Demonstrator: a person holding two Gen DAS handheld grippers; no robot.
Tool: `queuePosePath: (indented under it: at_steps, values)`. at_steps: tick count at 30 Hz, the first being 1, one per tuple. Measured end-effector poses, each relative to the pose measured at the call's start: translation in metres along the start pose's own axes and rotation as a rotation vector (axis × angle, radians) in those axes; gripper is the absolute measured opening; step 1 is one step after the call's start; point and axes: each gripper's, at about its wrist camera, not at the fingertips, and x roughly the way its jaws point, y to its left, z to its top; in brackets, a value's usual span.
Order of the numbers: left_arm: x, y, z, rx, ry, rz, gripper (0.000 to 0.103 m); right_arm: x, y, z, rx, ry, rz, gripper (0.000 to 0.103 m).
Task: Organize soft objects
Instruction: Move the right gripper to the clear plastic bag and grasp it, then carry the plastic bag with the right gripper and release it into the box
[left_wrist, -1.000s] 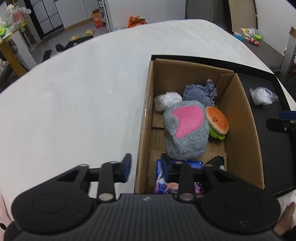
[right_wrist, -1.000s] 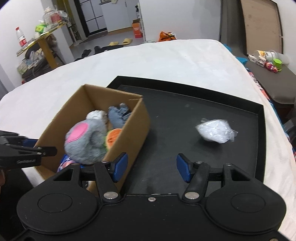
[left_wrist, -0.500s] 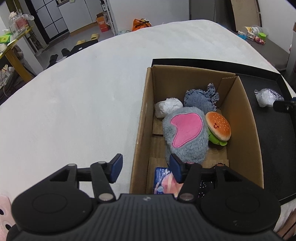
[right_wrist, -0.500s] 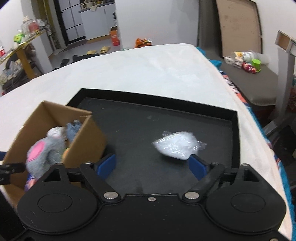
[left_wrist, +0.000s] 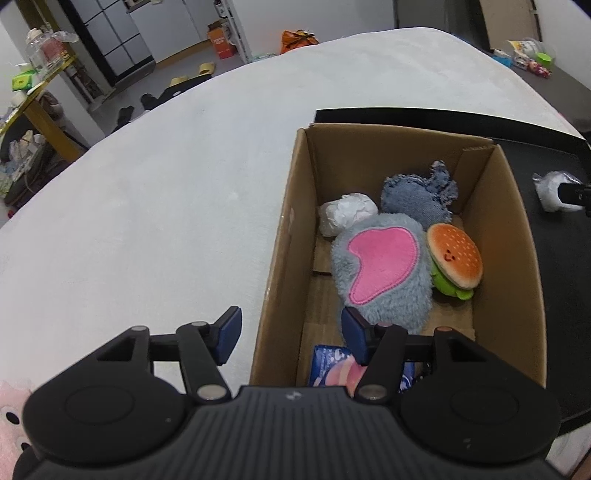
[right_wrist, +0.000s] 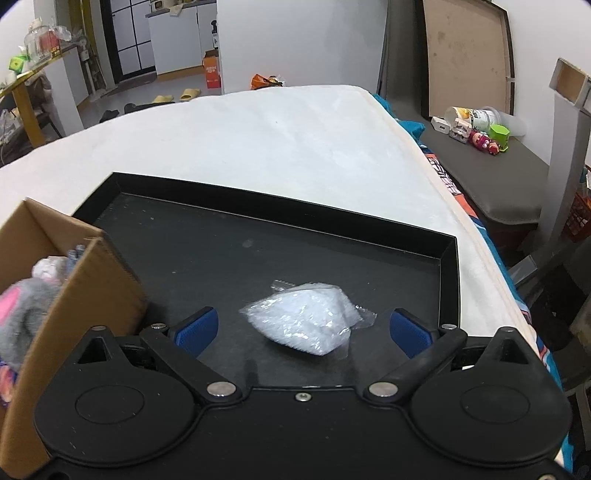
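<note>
One white bagged bundle (right_wrist: 308, 322) lies on the black tray (right_wrist: 448, 280), between the right tongs (right_wrist: 303, 326), just opened wide. The left tongs (left_wrist: 291, 334), released, straddle the wall of one cardboard box (left_wrist: 280, 236) holding five soft items.

Even, fairly bright indoor light fills both views, washing the white bed cover (right_wrist: 295, 147) nearly featureless. Fisheye bending curves its edges and darkens the corners. The cardboard box (right_wrist: 99, 295) left of the cover looks motion-blurred; shadows beneath it are soft.
</note>
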Motion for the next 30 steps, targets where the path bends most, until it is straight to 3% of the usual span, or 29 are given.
queuePosePath:
  at_steps: [11,18,25,30]
  values:
    - [0.01,-0.012,0.001,0.013,0.026,0.059,0.058,0.028,-0.006,-0.002,-0.033,-0.008,-0.029,0.099]
    - [0.012,-0.02,0.001,0.031,0.027,0.094,0.058,0.038,-0.007,-0.007,-0.019,0.027,0.035,0.087]
    - [0.011,-0.02,-0.001,0.035,0.026,0.096,0.058,0.033,-0.013,-0.006,-0.003,0.031,0.054,0.048]
    - [0.009,-0.019,-0.003,0.036,0.026,0.086,0.058,0.021,-0.015,-0.004,0.029,0.036,0.089,0.039]
